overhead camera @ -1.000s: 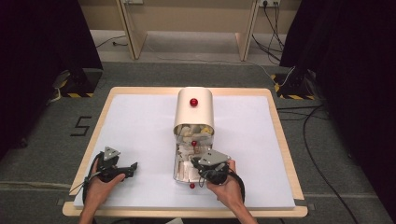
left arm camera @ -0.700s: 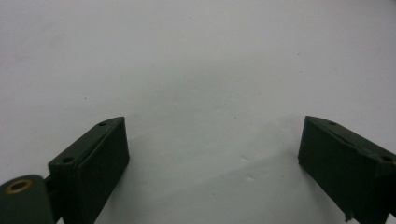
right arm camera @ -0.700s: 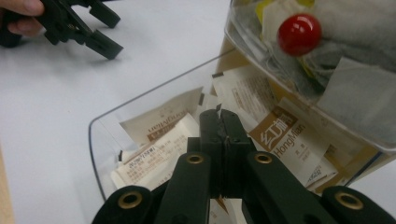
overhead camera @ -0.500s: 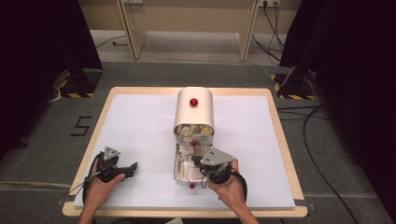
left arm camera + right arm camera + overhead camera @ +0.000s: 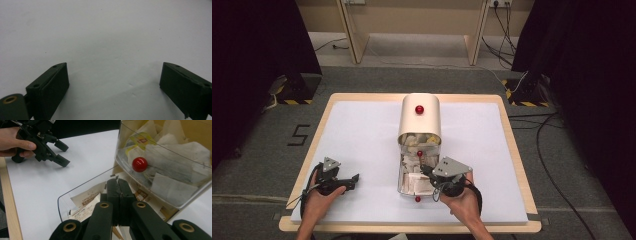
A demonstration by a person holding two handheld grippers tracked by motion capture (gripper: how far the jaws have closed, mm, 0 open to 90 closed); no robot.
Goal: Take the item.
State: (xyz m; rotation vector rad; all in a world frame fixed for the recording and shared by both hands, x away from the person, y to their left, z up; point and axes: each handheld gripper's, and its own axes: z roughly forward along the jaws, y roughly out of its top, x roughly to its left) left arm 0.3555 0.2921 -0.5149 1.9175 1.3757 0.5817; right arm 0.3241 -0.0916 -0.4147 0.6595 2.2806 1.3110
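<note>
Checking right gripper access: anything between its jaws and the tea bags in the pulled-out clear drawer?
Nothing visible. The right gripper is shut, its tips just over the clear drawer's rim, with the tea bags open directly below. The upper drawer with the red knob sits off to the side.

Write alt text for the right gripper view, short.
The right gripper, fingers shut together, sits over a clear drawer of tea bags. To the right is a second clear drawer with a red knob, also full of tea bags. The left gripper rests open on the white table.
</note>
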